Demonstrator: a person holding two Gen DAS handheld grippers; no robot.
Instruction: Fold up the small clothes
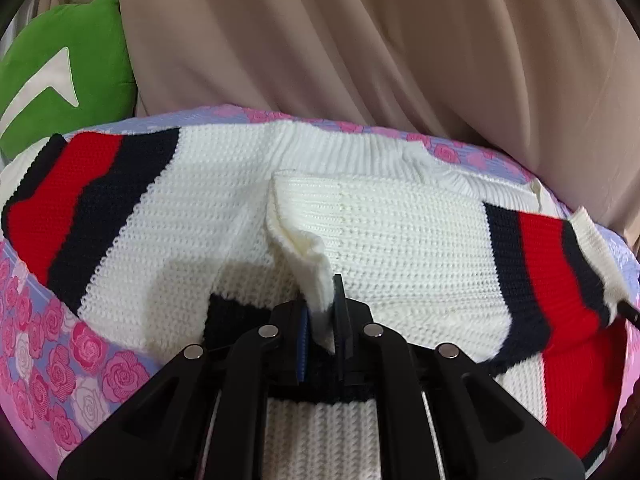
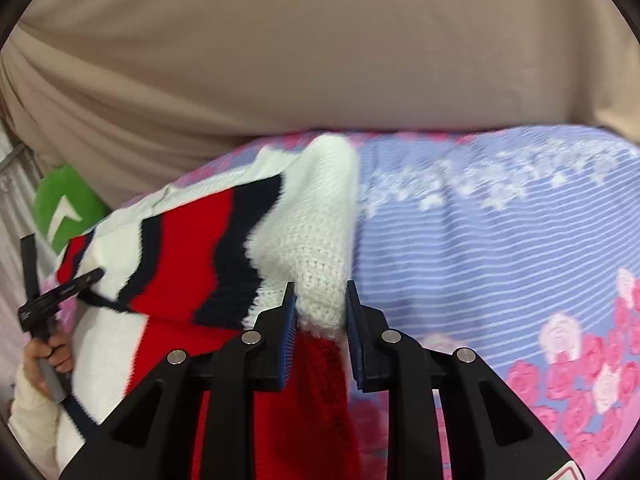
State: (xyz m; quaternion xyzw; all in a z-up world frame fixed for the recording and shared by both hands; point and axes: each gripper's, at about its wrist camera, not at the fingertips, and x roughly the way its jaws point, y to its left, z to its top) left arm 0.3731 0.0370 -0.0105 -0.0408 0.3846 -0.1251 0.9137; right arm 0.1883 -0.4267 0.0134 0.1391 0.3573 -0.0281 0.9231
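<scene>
Striped knit sweater (image 1: 200,216) lay on rose-print bedsheet (image 1: 60,344) | left gripper (image 1: 320,320) pinched its white edge | right gripper (image 2: 320,312) clamped a white fold | advice: carry both corners level, keeping edges aligned.

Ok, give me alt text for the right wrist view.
The right gripper pinches a white fold of a red, navy and white knit sweater lifted over a floral bedspread. A beige sheet hangs behind.
</scene>
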